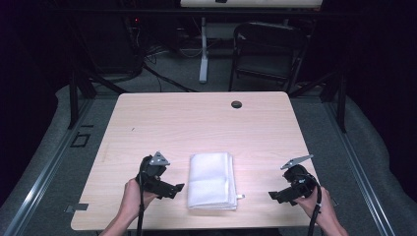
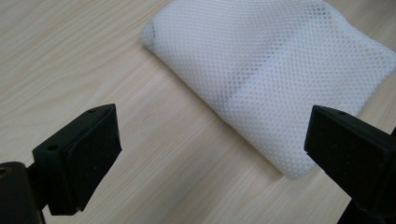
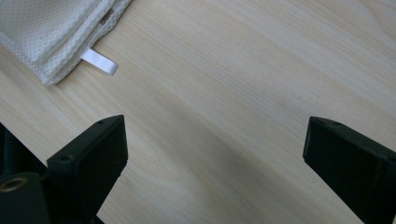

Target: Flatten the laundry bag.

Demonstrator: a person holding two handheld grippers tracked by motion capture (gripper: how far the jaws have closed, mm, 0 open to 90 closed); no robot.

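Note:
A folded white mesh cloth (image 1: 211,180) lies on the light wooden table (image 1: 196,123) near its front edge. In the left gripper view the cloth (image 2: 275,70) spreads across the upper right, just ahead of the jaws. My left gripper (image 1: 178,188) sits to the cloth's left, open with nothing between its jaws (image 2: 210,149). My right gripper (image 1: 273,194) rests to the cloth's right, also open and empty (image 3: 215,158). In the right gripper view the cloth's corner (image 3: 51,32) shows at the upper left, with a small white tag (image 3: 99,61) sticking out.
A small dark round cap (image 1: 236,104) sits in the tabletop near the far edge. Beyond the table stand a black folding chair (image 1: 268,54) and a white desk leg (image 1: 203,49) on grey floor. Dark frame posts flank both sides.

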